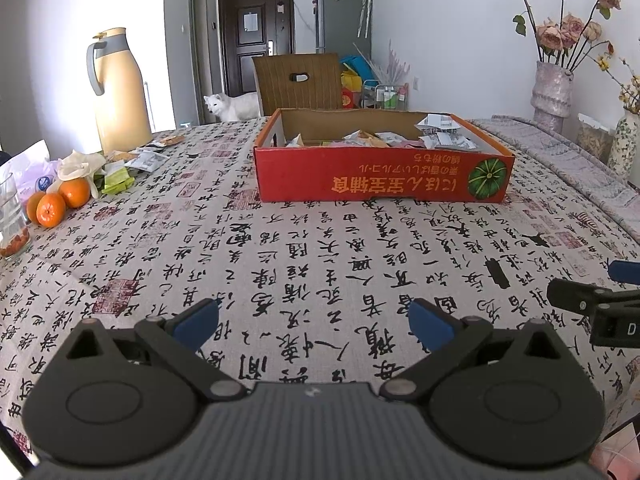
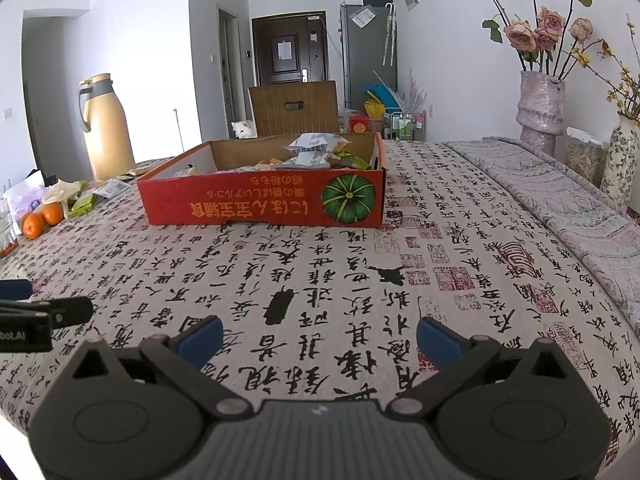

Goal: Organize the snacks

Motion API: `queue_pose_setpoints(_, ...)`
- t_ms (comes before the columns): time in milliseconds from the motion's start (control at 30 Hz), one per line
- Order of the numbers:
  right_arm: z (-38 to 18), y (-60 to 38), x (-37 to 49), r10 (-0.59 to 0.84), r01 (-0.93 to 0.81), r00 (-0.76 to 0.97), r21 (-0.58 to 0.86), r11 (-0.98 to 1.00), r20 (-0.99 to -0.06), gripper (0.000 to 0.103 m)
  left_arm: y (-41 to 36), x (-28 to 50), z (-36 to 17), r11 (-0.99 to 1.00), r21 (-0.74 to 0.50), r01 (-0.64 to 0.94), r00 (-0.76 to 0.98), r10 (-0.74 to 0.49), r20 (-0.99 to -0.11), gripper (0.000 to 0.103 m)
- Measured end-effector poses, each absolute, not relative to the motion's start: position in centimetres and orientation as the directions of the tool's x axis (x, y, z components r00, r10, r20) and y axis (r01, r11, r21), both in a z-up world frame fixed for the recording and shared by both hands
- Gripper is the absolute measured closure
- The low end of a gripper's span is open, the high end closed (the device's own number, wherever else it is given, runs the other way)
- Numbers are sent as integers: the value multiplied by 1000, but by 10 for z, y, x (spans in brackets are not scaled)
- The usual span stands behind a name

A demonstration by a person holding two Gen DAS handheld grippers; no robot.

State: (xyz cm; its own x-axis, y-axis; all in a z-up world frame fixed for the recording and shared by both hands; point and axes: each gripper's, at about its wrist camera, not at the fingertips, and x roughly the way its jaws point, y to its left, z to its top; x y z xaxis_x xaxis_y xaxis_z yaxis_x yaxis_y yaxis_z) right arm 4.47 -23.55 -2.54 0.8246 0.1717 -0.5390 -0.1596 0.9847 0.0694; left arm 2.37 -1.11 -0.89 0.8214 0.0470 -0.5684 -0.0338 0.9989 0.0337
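Note:
A shallow red cardboard box [image 1: 380, 178] [image 2: 260, 200] with a pumpkin picture stands on the table, holding several snack packets [image 1: 400, 138] [image 2: 312, 154]. More loose snack packets [image 1: 132, 164] [image 2: 100, 192] lie at the table's left by the thermos. My left gripper [image 1: 314, 322] hovers low over the tablecloth, open, nothing between its blue fingertips. My right gripper [image 2: 320, 338] is likewise open and empty, well short of the box. Each gripper shows at the edge of the other's view: the right gripper [image 1: 592, 300], the left gripper [image 2: 40, 312].
A yellow thermos [image 1: 118, 92] [image 2: 106, 128], oranges [image 1: 60, 200] [image 2: 40, 220] and a glass [image 1: 12, 220] crowd the left side. Flower vases [image 1: 552, 88] [image 2: 540, 112] and a jar stand at the right. A chair [image 1: 300, 80] and a white dog [image 1: 236, 106] are beyond the table.

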Motion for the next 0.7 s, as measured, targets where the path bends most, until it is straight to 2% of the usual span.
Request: queue_pose_setpoints(700, -27, -234, 44, 173, -161, 823, 71, 984, -541, 0, -14, 22, -9, 999, 40, -18, 828, 37, -559, 0)
